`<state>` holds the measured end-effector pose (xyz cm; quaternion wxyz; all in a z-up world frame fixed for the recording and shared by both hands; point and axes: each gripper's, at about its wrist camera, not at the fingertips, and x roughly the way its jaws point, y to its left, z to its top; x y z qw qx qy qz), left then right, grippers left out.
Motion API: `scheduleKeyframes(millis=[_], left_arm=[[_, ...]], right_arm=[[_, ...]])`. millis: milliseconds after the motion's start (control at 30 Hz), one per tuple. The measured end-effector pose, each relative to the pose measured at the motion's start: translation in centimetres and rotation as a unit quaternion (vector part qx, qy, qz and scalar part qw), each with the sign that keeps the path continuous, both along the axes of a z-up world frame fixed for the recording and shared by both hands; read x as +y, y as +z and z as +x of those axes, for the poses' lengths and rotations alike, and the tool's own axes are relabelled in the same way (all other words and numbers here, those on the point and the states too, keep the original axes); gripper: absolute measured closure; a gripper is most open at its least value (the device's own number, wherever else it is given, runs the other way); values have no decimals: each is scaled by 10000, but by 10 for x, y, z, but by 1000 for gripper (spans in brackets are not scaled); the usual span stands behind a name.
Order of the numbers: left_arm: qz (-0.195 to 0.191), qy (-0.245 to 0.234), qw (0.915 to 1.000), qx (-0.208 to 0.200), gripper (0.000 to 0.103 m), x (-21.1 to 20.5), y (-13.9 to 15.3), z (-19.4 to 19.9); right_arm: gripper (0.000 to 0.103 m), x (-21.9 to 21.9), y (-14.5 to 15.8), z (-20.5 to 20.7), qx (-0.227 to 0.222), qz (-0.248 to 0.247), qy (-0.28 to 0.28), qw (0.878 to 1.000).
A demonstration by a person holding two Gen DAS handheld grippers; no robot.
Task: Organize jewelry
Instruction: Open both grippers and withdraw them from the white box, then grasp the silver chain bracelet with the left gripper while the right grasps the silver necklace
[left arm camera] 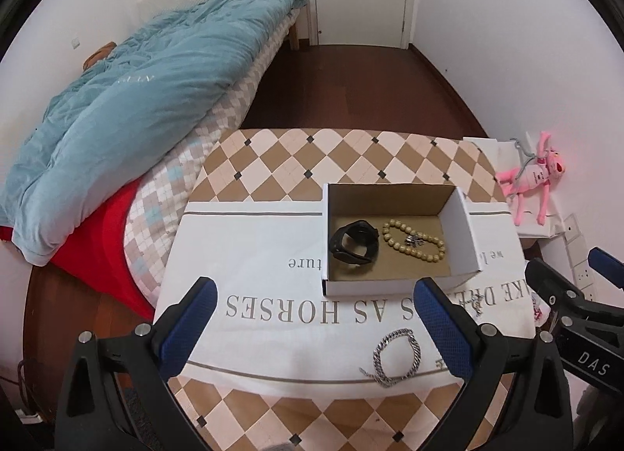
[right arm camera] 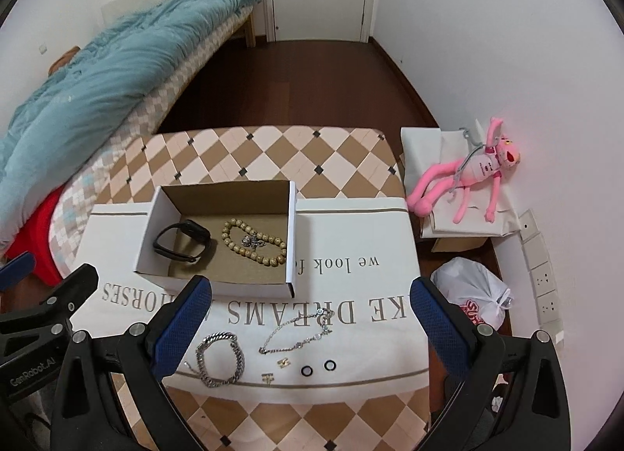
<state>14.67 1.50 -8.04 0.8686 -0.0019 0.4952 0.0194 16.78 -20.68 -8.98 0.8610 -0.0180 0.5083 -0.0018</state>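
An open cardboard box (left arm camera: 462, 232) (right arm camera: 292, 232) sits on a white printed cloth (left arm camera: 249, 256) (right arm camera: 351, 240). It holds a black watch (left arm camera: 355, 242) (right arm camera: 184, 241), a beige bead bracelet (left arm camera: 413, 241) (right arm camera: 253, 242) and a small silver piece (right arm camera: 251, 241). On the cloth in front lie a thick silver chain bracelet (left arm camera: 396, 357) (right arm camera: 220, 358), a thin silver chain (right arm camera: 298, 332), two small gold earrings (right arm camera: 284, 362) and two black rings (right arm camera: 318, 368). My left gripper (left arm camera: 314, 328) is open and empty above the cloth. My right gripper (right arm camera: 312, 324) is open and empty above the loose jewelry.
The cloth lies on a checkered table (left arm camera: 351, 151) (right arm camera: 273, 154). A bed with a blue quilt (left arm camera: 136, 100) (right arm camera: 97, 88) stands to the left. A pink plush toy (right arm camera: 468, 182) and a white plastic bag (right arm camera: 474, 291) lie on the right by the wall.
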Motion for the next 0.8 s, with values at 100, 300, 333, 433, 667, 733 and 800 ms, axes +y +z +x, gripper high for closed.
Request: scheduleKeyframes(millis=[100, 300, 333, 433, 667, 733, 800], left_arm=[[-22, -60, 9999, -80, 0, -2, 11, -9], [-60, -13, 9996, -273, 0, -2, 33, -22], [-58, -3, 9994, -328, 0, -1, 34, -24], [-86, 18, 9995, -304, 0, 1, 20, -28], [-134, -243, 9970, 729, 2, -14, -75, -28], [-243, -334, 9936, 1049, 13, -19, -99, -28], [-346, -380, 9902, 1299, 23, -25, -120, -27]], right_arm=[[0, 0, 16, -13, -159, 58, 4, 9999], [0, -2, 46, -33, -420, 268, 59, 9987], [0, -3, 47, -35, -409, 305, 48, 9987], [0, -12, 42, -40, -284, 463, -66, 9985], [36, -46, -33, -48, 532, 674, -505, 9950], [38, -57, -59, -51, 799, 818, -656, 9913], [38, -67, -81, -56, 989, 932, -824, 9873]])
